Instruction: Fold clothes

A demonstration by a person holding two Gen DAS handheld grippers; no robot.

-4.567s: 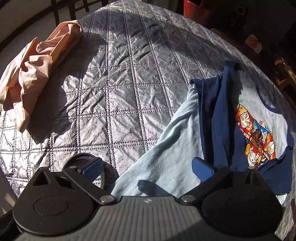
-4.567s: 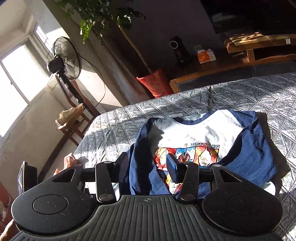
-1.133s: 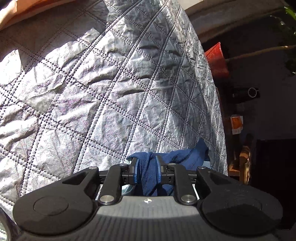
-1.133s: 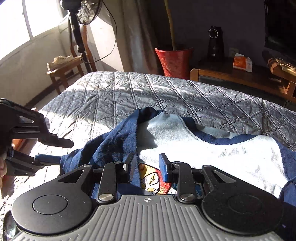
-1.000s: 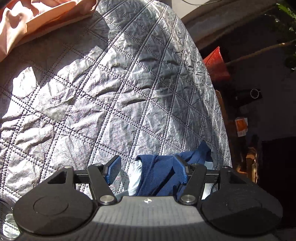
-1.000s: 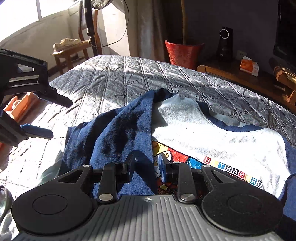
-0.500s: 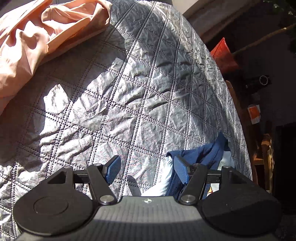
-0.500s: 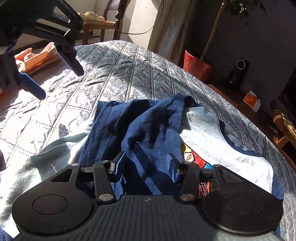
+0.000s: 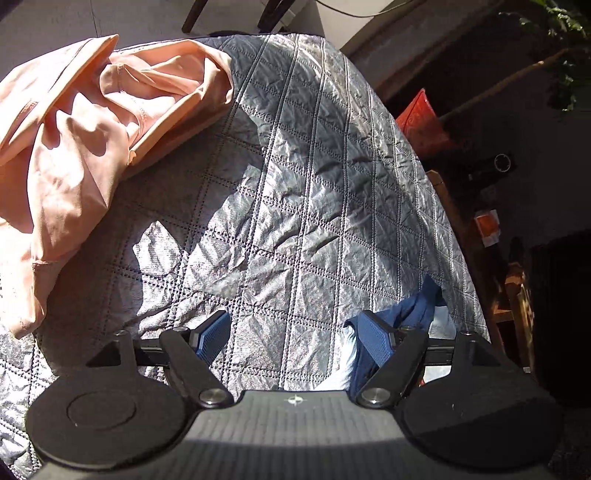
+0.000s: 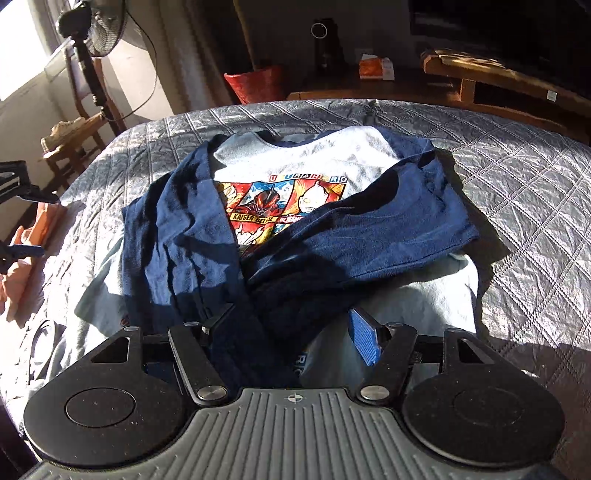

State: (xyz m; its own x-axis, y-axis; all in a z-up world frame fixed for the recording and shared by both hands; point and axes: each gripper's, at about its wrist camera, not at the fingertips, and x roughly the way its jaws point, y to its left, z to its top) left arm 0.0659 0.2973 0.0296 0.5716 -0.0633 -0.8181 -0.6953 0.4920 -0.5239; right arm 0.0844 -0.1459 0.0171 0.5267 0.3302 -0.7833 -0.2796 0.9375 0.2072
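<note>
Silver-grey quilted fabric, stitched in diamonds and creased, covers the bed that fills both views, with hard sunlight and deep shadow across it. Beyond its far edge the room is dim: one red plant pot, one standing fan by the bright window, one wooden chair with a pale shoe on its seat, a low wooden bench and one orange tissue box. Two garments lie on the quilt. One is the T-shirt, white-bodied with a cartoon print, both navy sleeves folded inward across its front, lying mid-bed. The other is a crumpled peach garment, well apart near the left edge. The left gripper is widening, with only bare quilt between its blue pads. The right gripper is widening too, released above the shirt's lower hem.
</note>
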